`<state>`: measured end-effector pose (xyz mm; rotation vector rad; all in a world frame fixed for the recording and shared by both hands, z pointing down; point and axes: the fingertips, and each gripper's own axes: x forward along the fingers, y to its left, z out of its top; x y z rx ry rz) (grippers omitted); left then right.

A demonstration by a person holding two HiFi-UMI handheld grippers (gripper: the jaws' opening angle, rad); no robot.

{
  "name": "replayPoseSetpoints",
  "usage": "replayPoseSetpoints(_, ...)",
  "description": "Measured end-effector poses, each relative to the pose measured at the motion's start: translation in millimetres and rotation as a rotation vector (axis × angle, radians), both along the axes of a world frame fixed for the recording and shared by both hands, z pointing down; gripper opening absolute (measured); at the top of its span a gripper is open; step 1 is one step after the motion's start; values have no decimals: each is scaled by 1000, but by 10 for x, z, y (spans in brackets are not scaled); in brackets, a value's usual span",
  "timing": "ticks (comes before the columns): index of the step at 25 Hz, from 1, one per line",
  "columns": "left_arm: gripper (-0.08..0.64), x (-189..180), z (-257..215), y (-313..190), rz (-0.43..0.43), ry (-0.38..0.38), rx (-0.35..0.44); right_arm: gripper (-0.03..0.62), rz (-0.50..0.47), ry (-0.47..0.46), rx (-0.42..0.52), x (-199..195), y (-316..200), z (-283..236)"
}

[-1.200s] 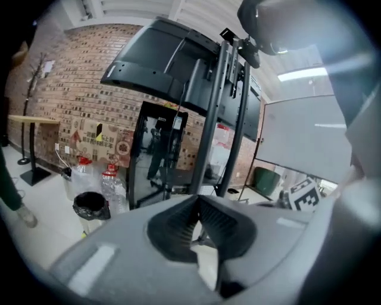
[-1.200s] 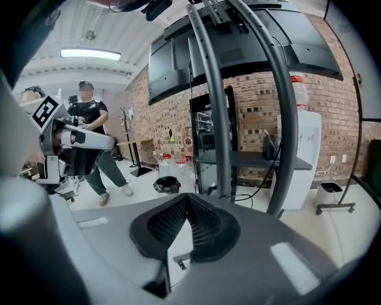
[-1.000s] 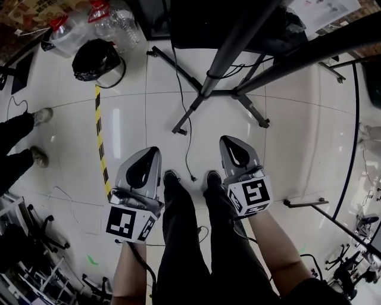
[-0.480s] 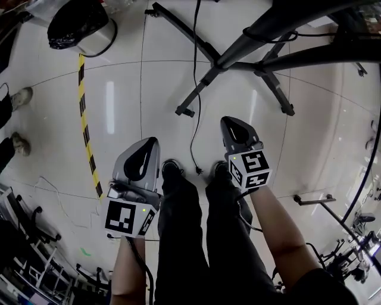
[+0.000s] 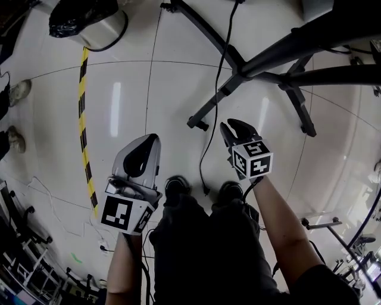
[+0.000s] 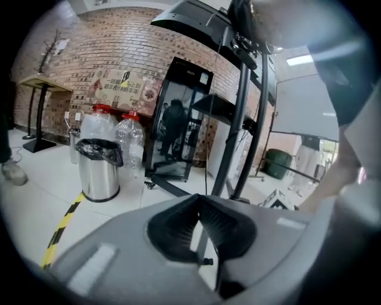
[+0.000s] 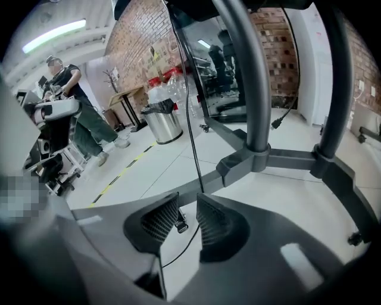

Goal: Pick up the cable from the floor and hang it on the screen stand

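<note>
A thin black cable (image 5: 213, 113) hangs down past the screen stand's hub (image 5: 238, 74), runs across the white floor, and ends at a plug (image 5: 205, 190) between my shoes. My right gripper (image 5: 238, 130) is open, held just right of the cable and apart from it. In the right gripper view the cable (image 7: 189, 131) drops in front of the stand's base (image 7: 250, 158), and the end of a stand leg shows in the narrow gap of the right gripper (image 7: 180, 221). My left gripper (image 5: 141, 156) is shut and empty, left of my legs. The left gripper (image 6: 196, 202) points at the stand's poles (image 6: 238, 119).
A steel bin with a black bag (image 5: 89, 18) stands at the far left, with water bottles (image 6: 128, 140) beside it. Yellow-black tape (image 5: 83, 119) runs along the floor. A bystander's shoes (image 5: 18, 92) are at the left edge. Stand legs (image 5: 300, 110) spread ahead.
My view and right gripper have moved forward, towards the stand's leg and the cable. The left gripper has stayed shut beside my left leg.
</note>
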<state>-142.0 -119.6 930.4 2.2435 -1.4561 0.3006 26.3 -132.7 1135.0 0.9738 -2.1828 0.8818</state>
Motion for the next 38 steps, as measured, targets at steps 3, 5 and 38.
replayPoseSetpoints(3,6,-8,285,17,22,-10,-7,97,-36,5,-17,-60,-13,248)
replayPoseSetpoints(5,5,31,464,14,43,-19,-11,98,-47,2,-34,-86,-10,404)
replayPoseSetpoints(38,6,150,-247,-369,30,13,-32,11,-133,36,31,-319,-59,-497)
